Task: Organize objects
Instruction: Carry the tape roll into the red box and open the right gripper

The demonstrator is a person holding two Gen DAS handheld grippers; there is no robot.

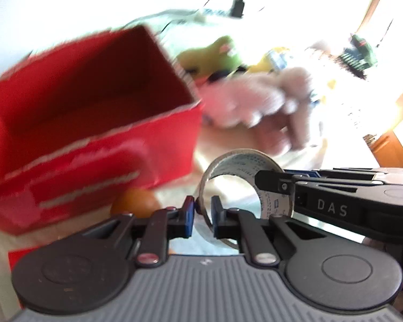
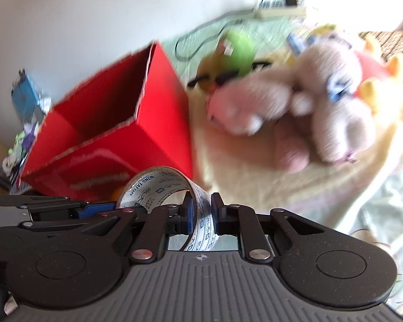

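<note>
A roll of clear tape with blue print (image 1: 244,166) (image 2: 161,185) is held by both grippers at once. My left gripper (image 1: 202,212) is shut on the roll's left wall. My right gripper (image 2: 201,212) is shut on its right wall, and its arm shows in the left wrist view (image 1: 335,201). An open, empty-looking red cardboard box (image 1: 94,112) (image 2: 115,118) stands just beyond and to the left of the roll. An orange ball (image 1: 135,202) lies at the box's near corner.
A pink plush toy (image 1: 260,99) (image 2: 295,107) lies right of the box on a cream blanket (image 2: 255,166). A green plush (image 1: 215,53) (image 2: 236,51) and yellow toys lie behind it. A power strip (image 2: 276,12) sits by the wall. Clutter is at far left (image 2: 21,112).
</note>
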